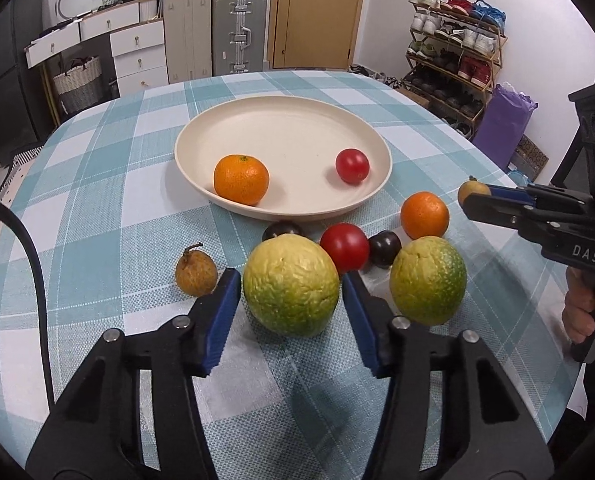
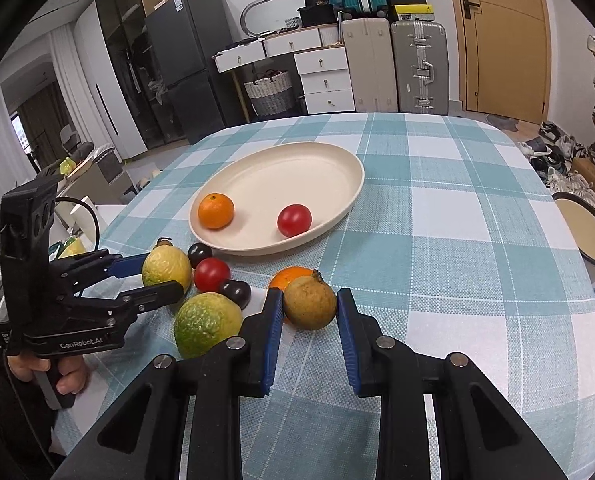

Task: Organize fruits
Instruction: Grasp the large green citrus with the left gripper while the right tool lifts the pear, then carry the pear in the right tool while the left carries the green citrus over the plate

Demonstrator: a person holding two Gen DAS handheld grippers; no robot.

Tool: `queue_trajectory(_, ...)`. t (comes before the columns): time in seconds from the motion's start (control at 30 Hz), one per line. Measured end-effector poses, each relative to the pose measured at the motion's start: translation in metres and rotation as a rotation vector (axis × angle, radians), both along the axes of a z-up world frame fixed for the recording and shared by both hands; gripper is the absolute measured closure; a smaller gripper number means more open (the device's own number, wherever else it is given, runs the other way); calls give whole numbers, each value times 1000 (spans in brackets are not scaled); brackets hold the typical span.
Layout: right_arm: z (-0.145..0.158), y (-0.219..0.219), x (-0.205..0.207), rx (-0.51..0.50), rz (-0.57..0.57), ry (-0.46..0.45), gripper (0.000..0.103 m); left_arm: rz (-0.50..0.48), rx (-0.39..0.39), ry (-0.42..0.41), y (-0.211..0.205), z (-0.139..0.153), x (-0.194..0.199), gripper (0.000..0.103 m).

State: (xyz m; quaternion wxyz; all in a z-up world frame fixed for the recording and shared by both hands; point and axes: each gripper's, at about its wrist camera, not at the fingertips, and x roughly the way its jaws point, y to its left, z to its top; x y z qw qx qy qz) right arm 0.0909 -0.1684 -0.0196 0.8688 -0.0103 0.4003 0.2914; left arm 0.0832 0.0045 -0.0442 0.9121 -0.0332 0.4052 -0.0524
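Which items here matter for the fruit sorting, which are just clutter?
Job:
plate
orange and tomato on it
green-yellow citrus between the left tongs
brown fruit between the right tongs
loose fruit on the tablecloth

Clutter:
suitcases
shoe rack
drawers

"DAS" on right gripper [image 1: 467,196]; "GenRobot.AI" on left gripper [image 2: 165,276].
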Motion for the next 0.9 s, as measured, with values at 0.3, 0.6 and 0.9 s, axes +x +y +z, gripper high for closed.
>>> queue_trajectory(0.3,4,2,0,-2,6,-11,76,-16,-32,-37,3,5,-7,59)
queue_trajectory(0.6,11,10,1,-7,19,-31,75,-6,-48,-102,6,19,-18,59)
queue_trajectory(0.9,18,25,8,-9,41,-47,76,29,-47,-170,17,40,-19,59)
